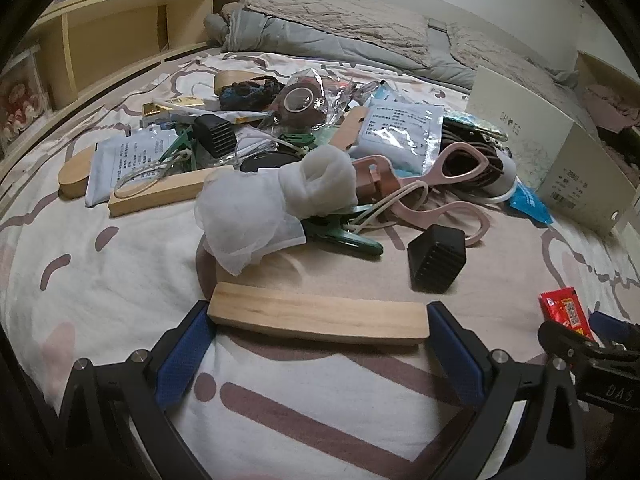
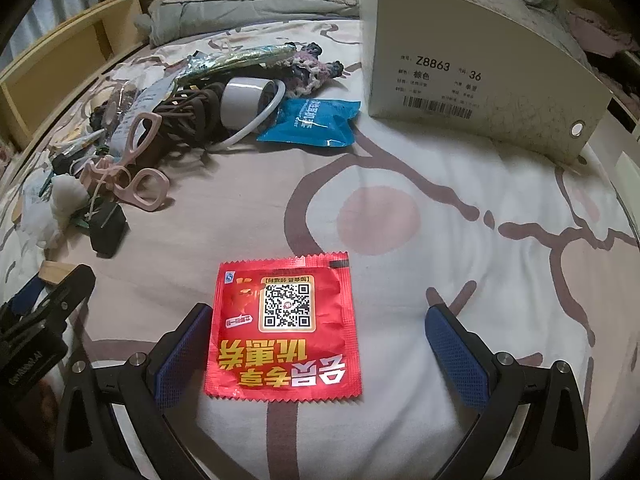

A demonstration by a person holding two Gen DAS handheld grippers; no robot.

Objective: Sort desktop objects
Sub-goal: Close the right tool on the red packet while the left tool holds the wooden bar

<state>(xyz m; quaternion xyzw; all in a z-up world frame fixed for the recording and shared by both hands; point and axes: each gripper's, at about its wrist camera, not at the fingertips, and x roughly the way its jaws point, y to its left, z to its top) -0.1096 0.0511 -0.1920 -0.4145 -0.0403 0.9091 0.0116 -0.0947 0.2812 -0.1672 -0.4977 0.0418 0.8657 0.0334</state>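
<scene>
Through my left wrist camera, my left hand-held gripper (image 1: 318, 318) is spread wide around a wooden block (image 1: 318, 316) lying flat on the bed (image 1: 100, 300), its ends right at the blue fingers (image 1: 180, 356); whether they press it I cannot tell. A heap of clutter (image 1: 304, 152) sits beyond, toward the pillows.

Through my right wrist camera, my right hand-held gripper (image 2: 320, 344) is wide open and empty, straddling a red packet (image 2: 282, 328) flat on the bed, just beside its left finger. A shoe box (image 2: 472, 68) stands farther off toward the bed's right edge.
</scene>
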